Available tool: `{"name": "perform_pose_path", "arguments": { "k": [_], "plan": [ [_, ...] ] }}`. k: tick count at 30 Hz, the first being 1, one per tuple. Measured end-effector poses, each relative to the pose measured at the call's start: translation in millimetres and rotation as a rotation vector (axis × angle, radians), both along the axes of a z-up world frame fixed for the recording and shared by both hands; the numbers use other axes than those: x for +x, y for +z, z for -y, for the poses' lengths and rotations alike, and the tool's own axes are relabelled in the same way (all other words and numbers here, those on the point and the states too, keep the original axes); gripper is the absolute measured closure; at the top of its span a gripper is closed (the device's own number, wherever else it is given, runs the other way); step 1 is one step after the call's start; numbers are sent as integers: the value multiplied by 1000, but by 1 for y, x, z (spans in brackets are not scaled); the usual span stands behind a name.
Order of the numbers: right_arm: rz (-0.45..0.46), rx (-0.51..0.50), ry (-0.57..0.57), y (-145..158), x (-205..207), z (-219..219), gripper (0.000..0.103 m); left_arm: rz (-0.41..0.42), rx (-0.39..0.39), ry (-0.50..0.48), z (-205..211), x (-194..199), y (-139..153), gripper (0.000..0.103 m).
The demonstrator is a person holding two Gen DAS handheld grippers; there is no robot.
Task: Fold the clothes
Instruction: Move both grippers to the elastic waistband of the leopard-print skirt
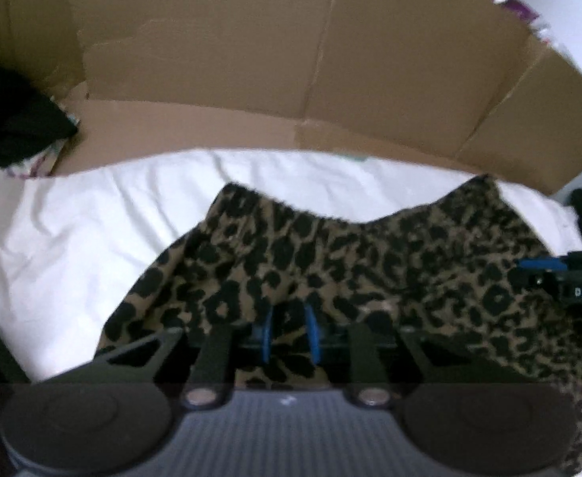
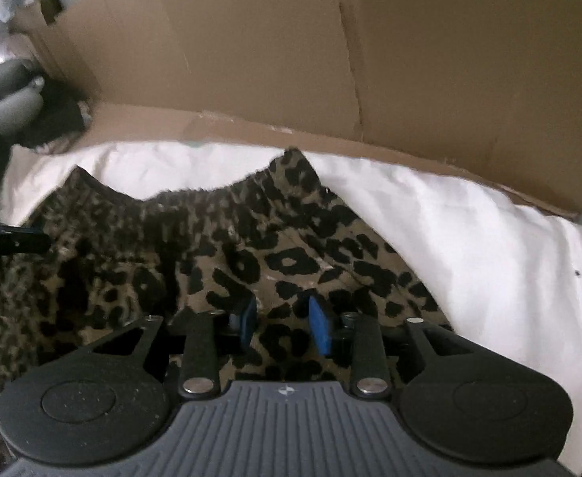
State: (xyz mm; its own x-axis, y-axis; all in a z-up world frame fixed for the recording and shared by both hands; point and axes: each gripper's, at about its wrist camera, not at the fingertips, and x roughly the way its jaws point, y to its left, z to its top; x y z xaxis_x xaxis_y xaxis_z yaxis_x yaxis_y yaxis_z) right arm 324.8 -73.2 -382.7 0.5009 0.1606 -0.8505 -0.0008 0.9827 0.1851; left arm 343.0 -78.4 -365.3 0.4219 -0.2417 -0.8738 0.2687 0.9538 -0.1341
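The leopard garment lies mid-frame on the white sheet, crumpled. The left gripper has pads slightly apart with cloth between; the right gripper stands apart over fabric. Likely regrasping an edge; next, pinch and fold.

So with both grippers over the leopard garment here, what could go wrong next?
1. Both the left gripper and right gripper stand part open over the leopard-print garment; either may pinch too little fabric and slip.
2. The white sheet beneath is wrinkled and could get caught too.
3. The cardboard box close behind limits room.
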Motion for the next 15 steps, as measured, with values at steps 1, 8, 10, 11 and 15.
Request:
{"name": "perform_pose_path", "arguments": {
  "k": [1, 8, 10, 11, 15],
  "plan": [
    [-6, -4, -6, -4, 2, 1, 67, -10, 11, 10, 0, 1, -5, 83],
    [58, -153, -34, -11, 17, 7, 71, -11, 23, 26, -6, 3, -19, 84],
    [71, -172, -41, -13, 22, 11, 71, -12, 24, 32, -6, 3, -18, 84],
    [75, -167, -57, -13, 23, 14, 71, -13, 23, 35, -7, 3, -18, 84],
    [77, -180, -90, -14, 30, 17, 72, -15, 22, 45, -6, 4, -18, 85]
  ]
}}
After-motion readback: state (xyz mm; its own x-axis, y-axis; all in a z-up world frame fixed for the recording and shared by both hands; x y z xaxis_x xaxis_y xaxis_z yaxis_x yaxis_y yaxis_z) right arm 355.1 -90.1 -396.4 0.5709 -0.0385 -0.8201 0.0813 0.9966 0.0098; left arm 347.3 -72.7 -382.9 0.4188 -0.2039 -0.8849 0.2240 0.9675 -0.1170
